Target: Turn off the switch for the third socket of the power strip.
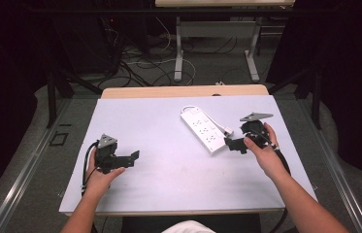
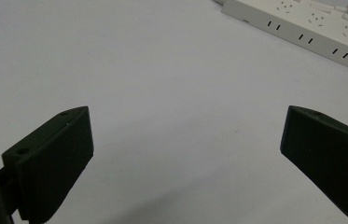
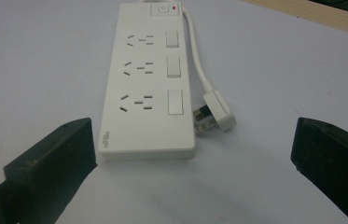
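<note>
A white power strip (image 1: 203, 130) with three sockets and three switches lies on the white table sheet (image 1: 169, 160), right of centre. Its short cable curls round to a white plug (image 3: 214, 113) lying beside the strip's near end. My right gripper (image 1: 237, 144) is open just short of that near end, the strip (image 3: 148, 88) straight ahead between its wide-spread jaws. My left gripper (image 1: 129, 159) is open over bare sheet at the left, nothing between its jaws. The strip (image 2: 311, 32) crosses the top right corner of the left gripper view.
The sheet covers a wooden table whose far edge (image 1: 183, 91) shows as a tan strip. Beyond it stand a desk frame (image 1: 215, 43) and tangled floor cables (image 1: 139, 63). Dark curtains flank both sides.
</note>
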Available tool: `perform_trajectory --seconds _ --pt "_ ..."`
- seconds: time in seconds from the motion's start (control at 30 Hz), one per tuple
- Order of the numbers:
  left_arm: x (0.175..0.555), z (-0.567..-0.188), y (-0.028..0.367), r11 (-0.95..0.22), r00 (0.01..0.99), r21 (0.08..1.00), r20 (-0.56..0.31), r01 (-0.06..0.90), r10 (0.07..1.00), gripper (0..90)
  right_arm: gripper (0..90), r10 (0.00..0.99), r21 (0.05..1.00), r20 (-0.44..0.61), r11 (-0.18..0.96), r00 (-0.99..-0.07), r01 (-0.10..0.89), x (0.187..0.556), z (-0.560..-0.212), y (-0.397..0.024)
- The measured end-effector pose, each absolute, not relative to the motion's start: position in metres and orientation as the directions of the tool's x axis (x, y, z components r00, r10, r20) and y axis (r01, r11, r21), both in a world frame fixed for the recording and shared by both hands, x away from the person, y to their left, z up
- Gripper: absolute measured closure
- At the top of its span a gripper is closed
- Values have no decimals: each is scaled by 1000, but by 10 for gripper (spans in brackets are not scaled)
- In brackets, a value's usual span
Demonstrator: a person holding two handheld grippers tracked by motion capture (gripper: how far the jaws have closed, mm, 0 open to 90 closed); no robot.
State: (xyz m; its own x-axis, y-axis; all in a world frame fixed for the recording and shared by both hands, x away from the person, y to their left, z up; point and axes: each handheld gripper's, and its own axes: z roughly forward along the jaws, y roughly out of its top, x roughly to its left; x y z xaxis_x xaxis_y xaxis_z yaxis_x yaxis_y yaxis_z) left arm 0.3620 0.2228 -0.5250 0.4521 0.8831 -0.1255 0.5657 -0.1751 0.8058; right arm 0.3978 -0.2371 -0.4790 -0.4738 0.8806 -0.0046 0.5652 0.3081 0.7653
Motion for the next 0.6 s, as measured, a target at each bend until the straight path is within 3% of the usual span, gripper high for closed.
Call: perform_trajectory --seconds 0.6 --pt "361 -525 224 -179 453 804 -123 567 883 22 0 906 780 52 225 -420 583 370 -505 -273"
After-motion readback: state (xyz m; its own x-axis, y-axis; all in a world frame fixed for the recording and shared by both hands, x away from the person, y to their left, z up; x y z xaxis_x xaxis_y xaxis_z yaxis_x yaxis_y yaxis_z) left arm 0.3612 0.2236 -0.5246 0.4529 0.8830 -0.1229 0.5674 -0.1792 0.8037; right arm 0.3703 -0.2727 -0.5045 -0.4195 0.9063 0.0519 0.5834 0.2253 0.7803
